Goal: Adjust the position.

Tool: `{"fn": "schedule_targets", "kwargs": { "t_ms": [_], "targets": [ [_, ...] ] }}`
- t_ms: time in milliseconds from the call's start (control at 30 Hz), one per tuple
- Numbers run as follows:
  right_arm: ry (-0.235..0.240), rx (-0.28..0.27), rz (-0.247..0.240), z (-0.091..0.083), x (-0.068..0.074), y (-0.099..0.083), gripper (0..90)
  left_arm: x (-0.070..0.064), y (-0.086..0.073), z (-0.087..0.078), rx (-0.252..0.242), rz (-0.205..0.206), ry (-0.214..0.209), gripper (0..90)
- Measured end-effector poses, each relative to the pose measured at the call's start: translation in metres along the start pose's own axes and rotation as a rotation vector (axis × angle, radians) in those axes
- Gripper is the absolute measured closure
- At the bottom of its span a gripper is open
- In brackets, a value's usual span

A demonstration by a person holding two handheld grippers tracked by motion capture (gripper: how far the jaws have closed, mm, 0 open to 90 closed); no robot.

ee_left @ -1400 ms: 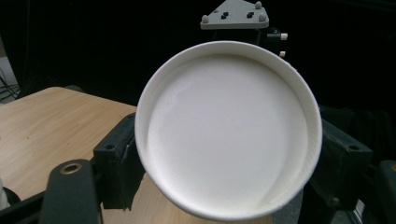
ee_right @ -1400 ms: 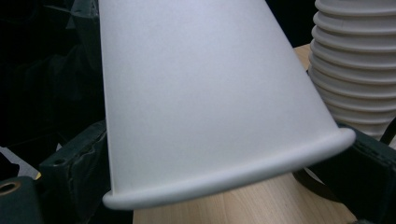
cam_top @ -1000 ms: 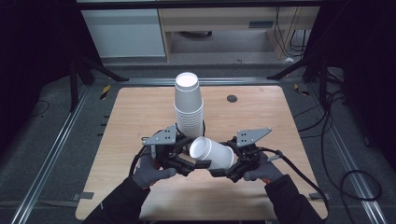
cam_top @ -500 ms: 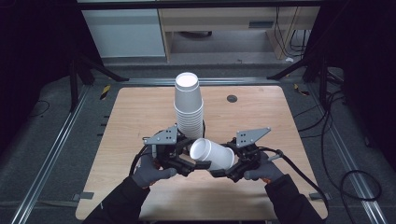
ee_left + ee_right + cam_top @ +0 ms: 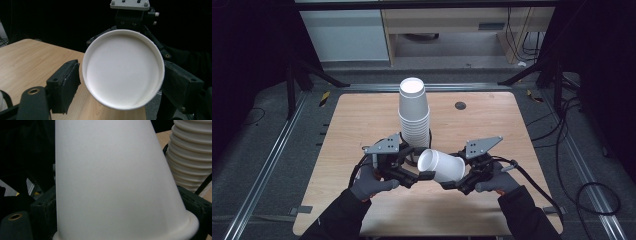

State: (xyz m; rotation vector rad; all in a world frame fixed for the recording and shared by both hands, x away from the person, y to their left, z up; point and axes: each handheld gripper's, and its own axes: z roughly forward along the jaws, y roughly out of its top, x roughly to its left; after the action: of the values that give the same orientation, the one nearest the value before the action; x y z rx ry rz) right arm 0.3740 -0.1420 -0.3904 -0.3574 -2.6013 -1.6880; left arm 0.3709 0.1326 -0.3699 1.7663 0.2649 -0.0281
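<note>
A single white paper cup (image 5: 441, 166) lies on its side in the air between my two grippers, above the table's front half. My right gripper (image 5: 457, 181) is shut on its rim end; in the right gripper view the cup wall (image 5: 117, 177) rises between the black jaws. The cup's base (image 5: 123, 68) faces my left gripper (image 5: 424, 175), which stands open, its jaws on either side of the base and a thin gap showing at the left pad (image 5: 66, 83). A tall stack of upside-down white cups (image 5: 413, 112) stands just behind both grippers.
The wooden table (image 5: 357, 125) has bare room to the left, right and front of the stack. A small dark round mark (image 5: 460, 105) sits at the back right. The stack's ribbed rims (image 5: 192, 157) stand close to the right gripper. Metal rails and cables flank the table.
</note>
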Motion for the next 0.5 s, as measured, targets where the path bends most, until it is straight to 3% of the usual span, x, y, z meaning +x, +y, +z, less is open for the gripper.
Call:
{"fn": "schedule_targets", "kwargs": {
  "t_ms": [167,500],
  "targets": [
    [-0.026,0.039,-0.024,-0.005,0.000,0.001,10.0,0.001,0.000,-0.009,0.032,0.014,0.042,16.9],
    [-0.089,0.104,-0.068,-0.018,-0.007,0.005,9.9,0.002,-0.007,-0.028,0.047,-0.004,0.052,22.9]
  ]
}}
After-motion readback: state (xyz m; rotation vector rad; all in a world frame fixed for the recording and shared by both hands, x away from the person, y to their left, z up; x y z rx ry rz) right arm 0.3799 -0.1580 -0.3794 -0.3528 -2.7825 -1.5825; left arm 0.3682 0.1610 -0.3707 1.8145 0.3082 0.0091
